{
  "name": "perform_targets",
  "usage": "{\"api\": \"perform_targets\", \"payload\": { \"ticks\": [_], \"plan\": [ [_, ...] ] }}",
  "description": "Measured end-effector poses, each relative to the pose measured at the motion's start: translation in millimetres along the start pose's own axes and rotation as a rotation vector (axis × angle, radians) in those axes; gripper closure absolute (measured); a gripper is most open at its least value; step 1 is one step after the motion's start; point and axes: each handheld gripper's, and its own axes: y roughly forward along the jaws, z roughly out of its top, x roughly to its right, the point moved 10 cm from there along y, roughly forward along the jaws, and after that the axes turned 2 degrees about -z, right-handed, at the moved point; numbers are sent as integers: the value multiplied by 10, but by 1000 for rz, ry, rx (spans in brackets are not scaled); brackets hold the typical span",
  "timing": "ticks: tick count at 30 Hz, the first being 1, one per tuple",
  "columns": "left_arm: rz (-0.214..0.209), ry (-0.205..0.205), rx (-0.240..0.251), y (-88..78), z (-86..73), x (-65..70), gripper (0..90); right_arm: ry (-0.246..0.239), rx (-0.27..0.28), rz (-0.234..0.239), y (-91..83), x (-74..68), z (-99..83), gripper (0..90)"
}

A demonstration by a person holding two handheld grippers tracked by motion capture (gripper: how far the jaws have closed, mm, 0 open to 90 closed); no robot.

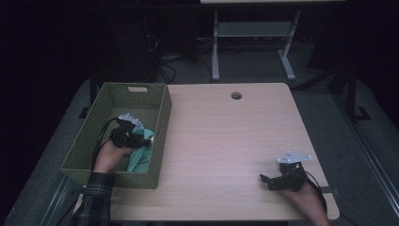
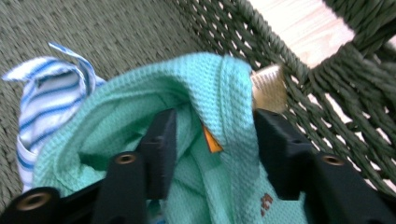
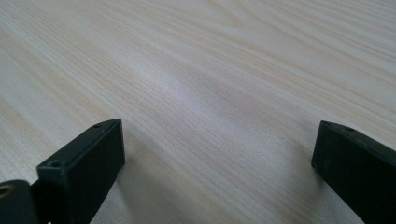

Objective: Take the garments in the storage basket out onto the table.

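A teal waffle-weave cloth (image 1: 141,159) (image 2: 140,102) lies bunched in the green woven basket (image 1: 108,96), against its right wall (image 2: 303,84). My left gripper (image 1: 142,140) (image 2: 212,116) reaches down into the basket, jaws about half apart, one on each side of a raised fold of the teal cloth that carries a small orange tag (image 2: 212,142). The pads do not visibly squeeze the fold. A blue-and-white striped cloth (image 1: 129,118) (image 2: 46,93) lies just beyond it. My right gripper (image 1: 265,181) (image 3: 217,140) rests low over the bare table at the front right, open and empty.
The light wooden table (image 1: 226,136) (image 3: 210,70) has a round cable hole (image 1: 236,95) near its far edge. The basket takes up the table's left side. A small tan patch (image 2: 268,86) sits on the basket wall by the cloth. Desk legs (image 1: 215,47) stand on the floor behind.
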Motion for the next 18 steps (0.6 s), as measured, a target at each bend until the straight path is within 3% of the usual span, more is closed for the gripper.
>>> {"api": "perform_targets", "payload": {
  "ticks": [3,7,8,12,18],
  "plan": [
    [2,-2,-12,5,-15,3,557,0,0,0,0,0,0,20],
    [-8,-10,-24,0,-27,14,710,0,0,1,0,-1,0,20],
    [-8,-13,-27,-3,-31,13,710,0,0,1,0,-1,0,20],
    [-11,-42,-37,-22,-42,6,808,0,0,0,0,0,0,20],
    [6,-72,0,-92,0,-25,832,0,0,0,0,0,0,20]
  ]
}}
